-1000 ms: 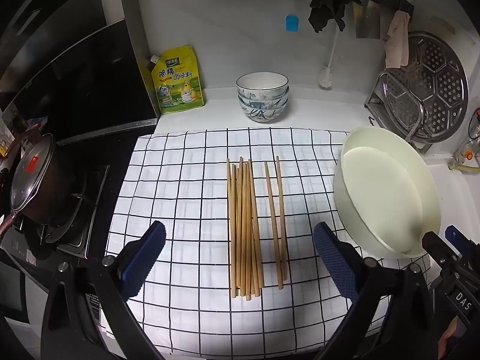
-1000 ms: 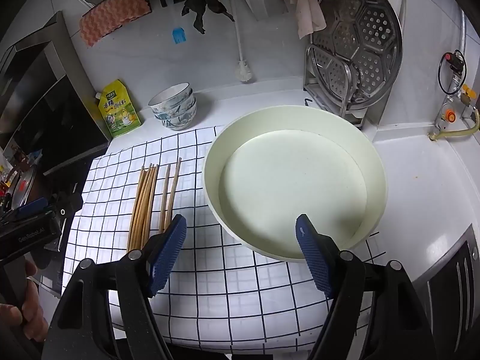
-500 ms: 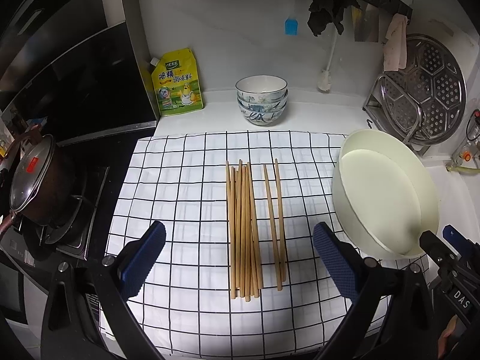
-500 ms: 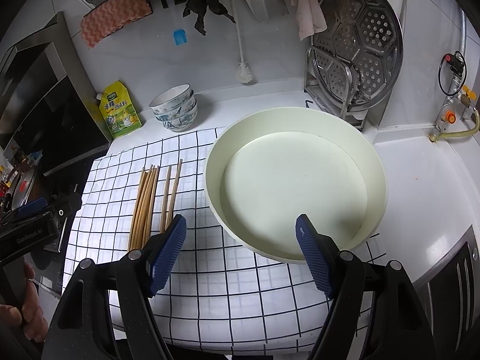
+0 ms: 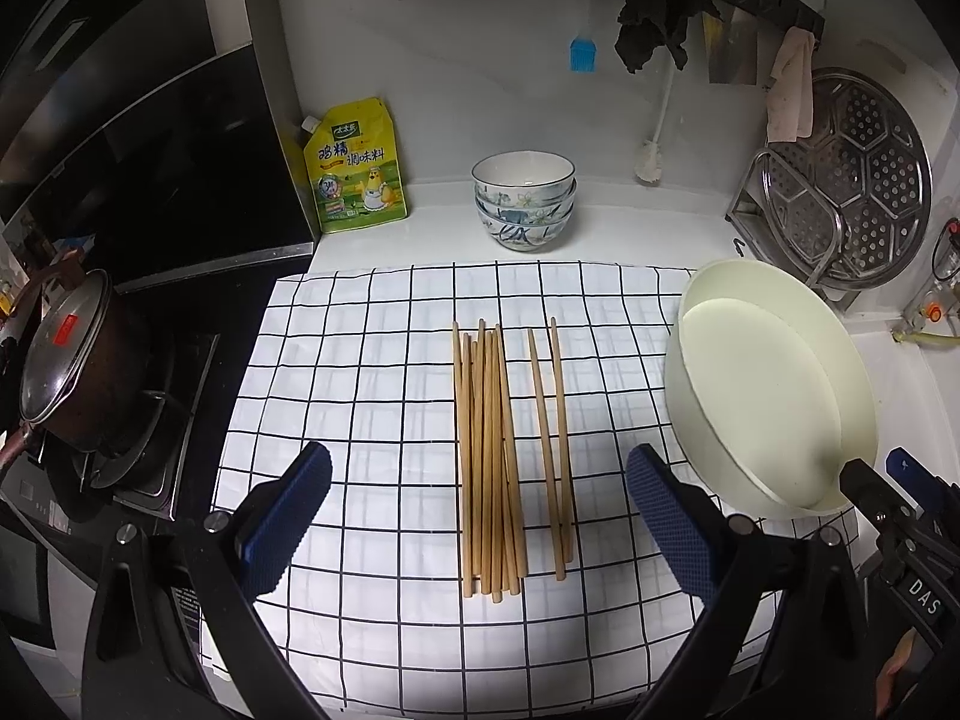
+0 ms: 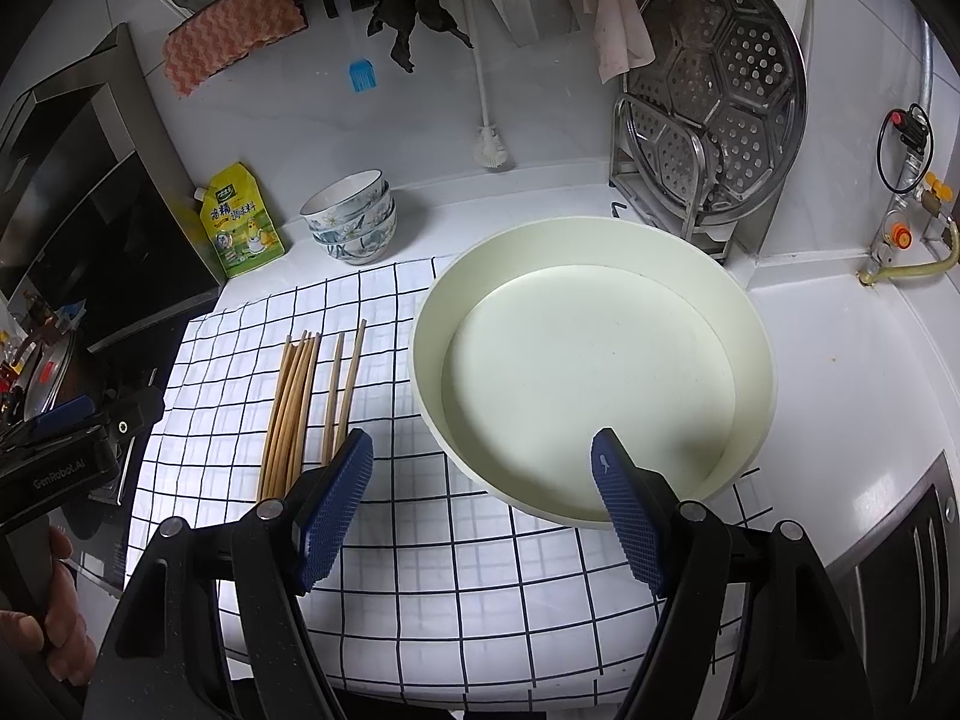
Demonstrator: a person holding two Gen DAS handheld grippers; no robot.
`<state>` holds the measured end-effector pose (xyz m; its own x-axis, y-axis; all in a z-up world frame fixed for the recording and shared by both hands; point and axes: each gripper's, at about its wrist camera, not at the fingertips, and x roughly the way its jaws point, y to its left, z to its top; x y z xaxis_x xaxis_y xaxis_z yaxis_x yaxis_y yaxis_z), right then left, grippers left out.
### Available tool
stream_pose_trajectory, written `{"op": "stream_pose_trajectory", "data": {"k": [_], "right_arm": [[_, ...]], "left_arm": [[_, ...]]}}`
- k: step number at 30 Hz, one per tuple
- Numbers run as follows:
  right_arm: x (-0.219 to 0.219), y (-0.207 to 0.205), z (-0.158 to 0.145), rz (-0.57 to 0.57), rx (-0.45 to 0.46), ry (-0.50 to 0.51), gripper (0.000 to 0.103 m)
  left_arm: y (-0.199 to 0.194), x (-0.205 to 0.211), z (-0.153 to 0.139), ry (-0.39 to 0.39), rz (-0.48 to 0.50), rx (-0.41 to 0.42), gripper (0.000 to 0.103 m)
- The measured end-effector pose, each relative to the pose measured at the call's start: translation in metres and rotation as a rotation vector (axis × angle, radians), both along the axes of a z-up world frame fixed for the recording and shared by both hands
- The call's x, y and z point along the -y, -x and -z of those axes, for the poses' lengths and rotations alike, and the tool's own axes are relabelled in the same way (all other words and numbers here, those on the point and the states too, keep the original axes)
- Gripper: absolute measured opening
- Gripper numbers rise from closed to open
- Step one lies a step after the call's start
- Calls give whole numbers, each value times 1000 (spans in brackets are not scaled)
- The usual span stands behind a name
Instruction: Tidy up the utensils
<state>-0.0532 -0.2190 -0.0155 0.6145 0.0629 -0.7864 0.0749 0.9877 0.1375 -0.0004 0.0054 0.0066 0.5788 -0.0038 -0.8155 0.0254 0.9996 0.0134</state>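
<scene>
Chopsticks (image 5: 489,462) are what needs sorting, but size first: a checked cloth (image 5: 360,372) fills the lower middle of both views, and a cream round basin (image 6: 591,378) sits on its right edge, nothing inside it. At frame centre in the left view lies a tight bundle of wooden chopsticks, with a separate pair (image 5: 552,450) just beside it on the right. Stacked patterned bowls (image 5: 523,198) stand above, near the wall. The left gripper (image 5: 479,516) hovers spread wide over the bundle's near end; the right gripper (image 6: 483,498) hangs equally wide before the basin. Neither holds anything. Organizing looks barely started: all sticks remain on the cloth.
</scene>
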Motion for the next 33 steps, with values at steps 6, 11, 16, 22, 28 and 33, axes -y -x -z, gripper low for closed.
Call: {"op": "stream_pose_trajectory", "data": {"k": [6,11,16,22,28,33], "right_arm": [[0,0,-1,-1,1,0,72],[0,0,-1,1,3,-1,72],[0,0,-2,1,4,-1,72],[0,0,-2,1,6,-2,72],[-1,0,-1,1,6,-1,72],[-3,0,-1,0,7,1,72]], "left_arm": [[0,0,0,-1,0,1,97],[1,1,1,-4,4,3,97],[1,1,1,-5,5,3,97],[1,1,1,-5,5,3,97],[1,1,1,-4,5,3,97],[1,2,1,-5,5,3,97]]}}
